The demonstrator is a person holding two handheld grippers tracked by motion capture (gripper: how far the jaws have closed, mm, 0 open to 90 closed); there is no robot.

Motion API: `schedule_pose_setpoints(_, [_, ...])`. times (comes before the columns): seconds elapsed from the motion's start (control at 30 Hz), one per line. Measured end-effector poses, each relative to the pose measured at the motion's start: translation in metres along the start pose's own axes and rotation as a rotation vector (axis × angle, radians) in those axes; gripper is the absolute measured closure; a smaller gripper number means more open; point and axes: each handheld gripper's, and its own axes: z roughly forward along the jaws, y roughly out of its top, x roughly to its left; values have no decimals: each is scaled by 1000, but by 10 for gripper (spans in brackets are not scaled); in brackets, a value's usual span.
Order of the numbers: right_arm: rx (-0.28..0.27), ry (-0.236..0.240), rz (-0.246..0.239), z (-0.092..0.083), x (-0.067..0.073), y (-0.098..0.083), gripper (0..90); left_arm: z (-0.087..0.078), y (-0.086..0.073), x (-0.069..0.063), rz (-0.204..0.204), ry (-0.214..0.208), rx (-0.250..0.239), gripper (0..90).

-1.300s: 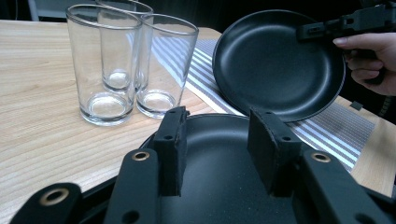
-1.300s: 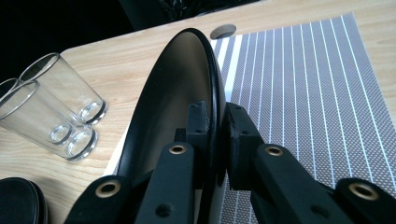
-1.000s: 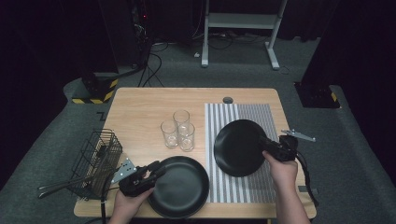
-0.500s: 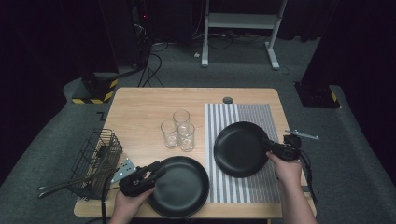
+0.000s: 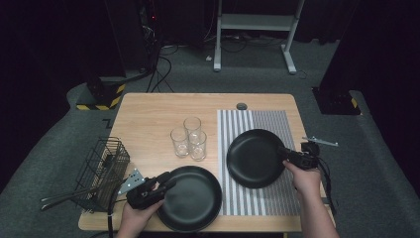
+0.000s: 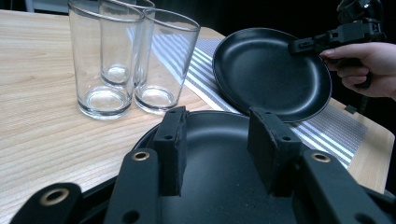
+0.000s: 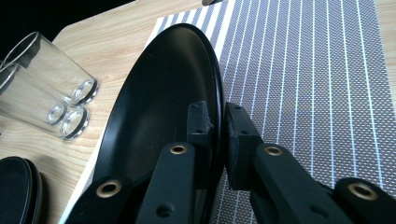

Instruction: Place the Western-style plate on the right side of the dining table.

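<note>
We see a light wooden table [image 5: 148, 114] on grey carpet in a dark room, a white-legged stand [image 5: 257, 22] behind it. A striped grey mat [image 5: 277, 124] covers its right part; three glasses [image 5: 189, 138] stand near the middle, and a wire basket [image 5: 101, 171] sits at the left edge. The right gripper [image 7: 215, 122] pinches the rim of a black plate [image 5: 255, 157], which it holds tilted over the mat. The left gripper [image 6: 215, 144] stands with its jaws apart over a second black plate [image 5: 190, 198] at the near edge, its pads gripping nothing. We read no writing.
</note>
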Motion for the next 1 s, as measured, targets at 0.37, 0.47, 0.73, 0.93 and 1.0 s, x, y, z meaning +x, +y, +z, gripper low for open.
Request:
schedule_pose_setpoints(0.37, [9, -5, 13, 1, -8, -2, 818, 1, -2, 0, 0, 3, 6, 574])
schedule_pose_setpoints(0.47, [10, -10, 18, 1, -11, -3, 819, 2, -3, 0, -3, -1, 9, 574])
schedule_pose_setpoints(0.73, [3, -3, 37, 3, -20, -8, 821, 2, -4, 0, -8, -3, 9, 574])
schedule_pose_setpoints(0.93, [-10, 8, 48, 5, -24, -11, 821, 4, -4, 0, -8, -5, 15, 575])
schedule_pose_setpoints(1.0, [-16, 10, 51, 5, -25, -12, 821, 5, -5, 0, -8, -6, 16, 574])
